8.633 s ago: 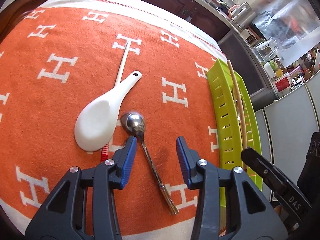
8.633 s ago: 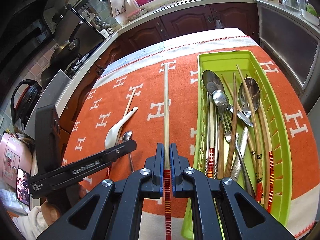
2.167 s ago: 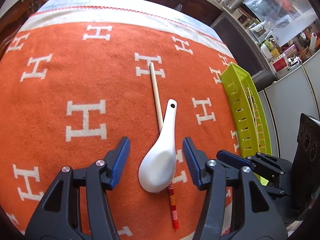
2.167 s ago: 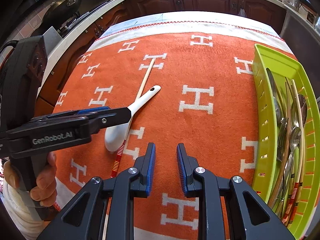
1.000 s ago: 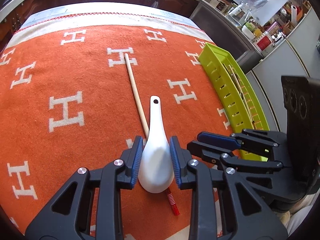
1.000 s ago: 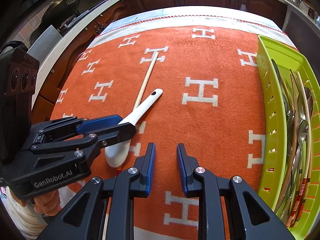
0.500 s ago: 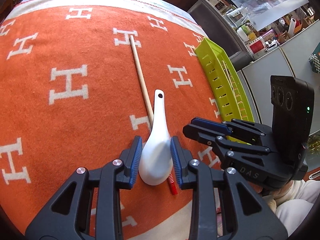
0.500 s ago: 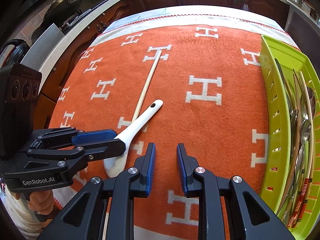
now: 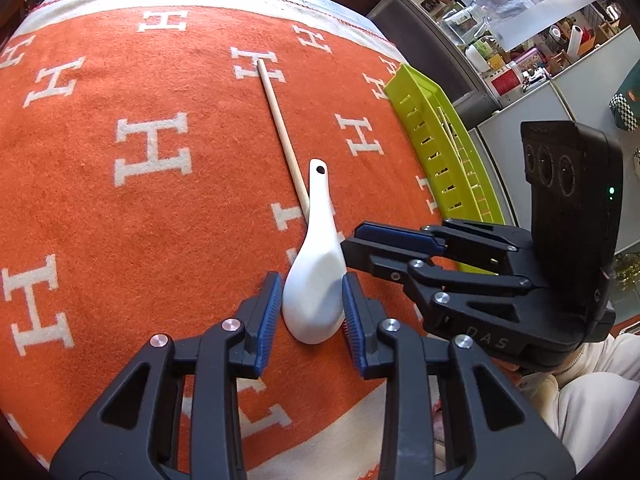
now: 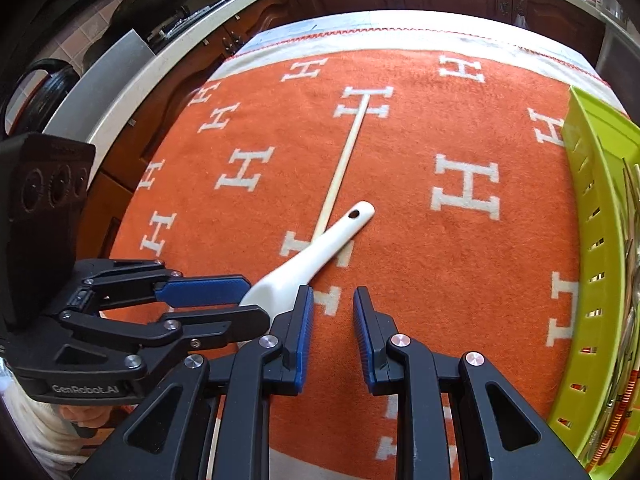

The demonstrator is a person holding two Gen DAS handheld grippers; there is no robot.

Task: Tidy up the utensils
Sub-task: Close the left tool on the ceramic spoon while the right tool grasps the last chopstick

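Observation:
My left gripper [image 9: 310,308] is shut on the bowl of a white ceramic spoon [image 9: 316,264], whose handle points away over the orange cloth. The spoon also shows in the right wrist view [image 10: 316,250], with the left gripper [image 10: 224,300] around its bowl. A wooden chopstick [image 9: 280,128] lies on the cloth under the spoon's handle; it also shows in the right wrist view [image 10: 344,164]. My right gripper [image 10: 330,336] is open and empty, just right of the spoon's bowl; it also shows in the left wrist view [image 9: 376,244]. A green tray [image 10: 592,248] on the right holds several utensils.
The orange cloth with white H marks [image 9: 120,208] covers the table. The green tray [image 9: 444,148] stands along the cloth's right edge. Dark cabinets and a counter with pans [image 10: 160,8] lie beyond the table's far and left sides.
My left gripper closed on the white spoon's bowl about a second ago and has lifted it a little and carried it right. The right gripper has stayed open.

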